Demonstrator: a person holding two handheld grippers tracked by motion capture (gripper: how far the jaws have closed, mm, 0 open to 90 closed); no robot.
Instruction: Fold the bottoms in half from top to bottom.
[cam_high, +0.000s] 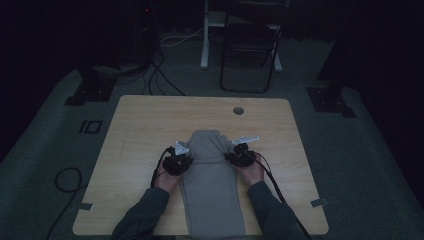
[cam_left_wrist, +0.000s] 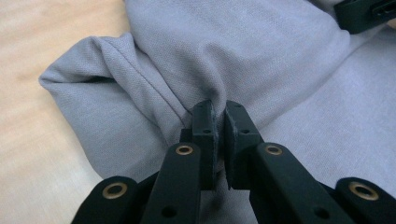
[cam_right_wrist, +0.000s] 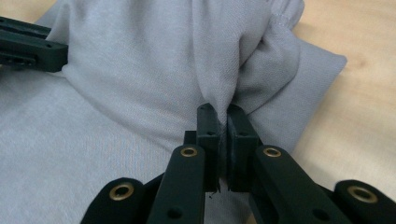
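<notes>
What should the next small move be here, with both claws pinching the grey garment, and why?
Probably lower the folded part flat and then let go. The left claw and the right claw are each shut on a pinch of the grey garment, whose far end is doubled back toward the person on the wooden table. The fold looks formed, but the cloth bunches at both pinches.

The left gripper (cam_left_wrist: 218, 122) has its two black jaws pinched together on a raised fold of the grey garment (cam_left_wrist: 261, 70). A stitched seam runs down the fabric toward the jaws. The cloth lies bunched and folded over on the light wooden desk (cam_left_wrist: 42, 140). At the top right corner, part of the right gripper (cam_left_wrist: 366, 14) rests against the same garment.
</notes>
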